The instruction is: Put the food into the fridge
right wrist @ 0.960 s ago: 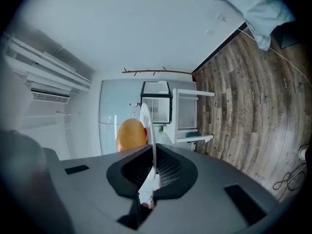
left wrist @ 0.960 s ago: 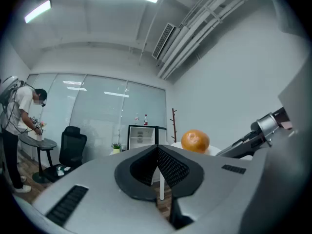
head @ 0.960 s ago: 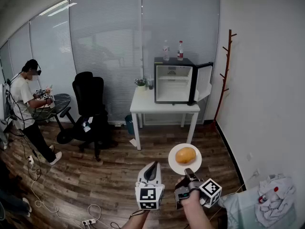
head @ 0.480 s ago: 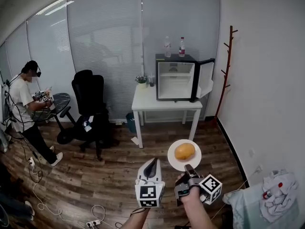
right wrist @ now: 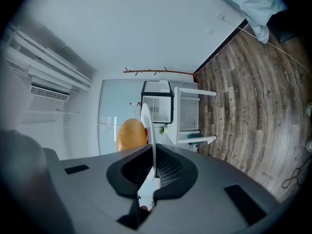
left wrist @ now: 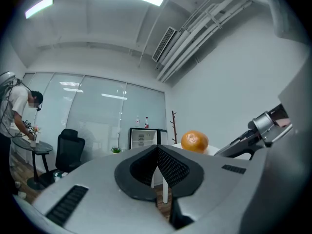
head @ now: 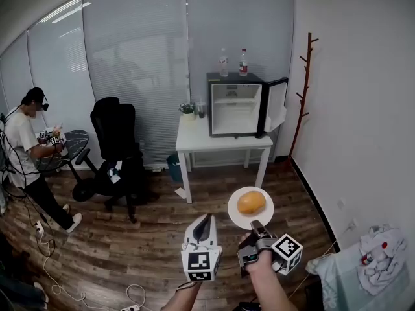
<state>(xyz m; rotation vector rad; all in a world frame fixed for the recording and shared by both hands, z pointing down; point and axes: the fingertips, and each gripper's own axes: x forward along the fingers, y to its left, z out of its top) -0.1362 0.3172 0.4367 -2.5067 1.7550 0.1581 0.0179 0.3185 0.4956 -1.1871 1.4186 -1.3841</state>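
Right gripper (head: 254, 227): fingers closed on the rim of the white plate (head: 237, 215), which carries the orange food (head: 251, 202). Left gripper (head: 206, 218): fingers closed, empty. Fridge (head: 235, 105) (door open) stands on the white worktop (head: 194, 137), well apart.

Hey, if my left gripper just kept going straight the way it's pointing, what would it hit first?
Nothing near. Ahead of the left gripper there is only floor, then the white table with the open fridge on it; which of the two comes first is unclear.
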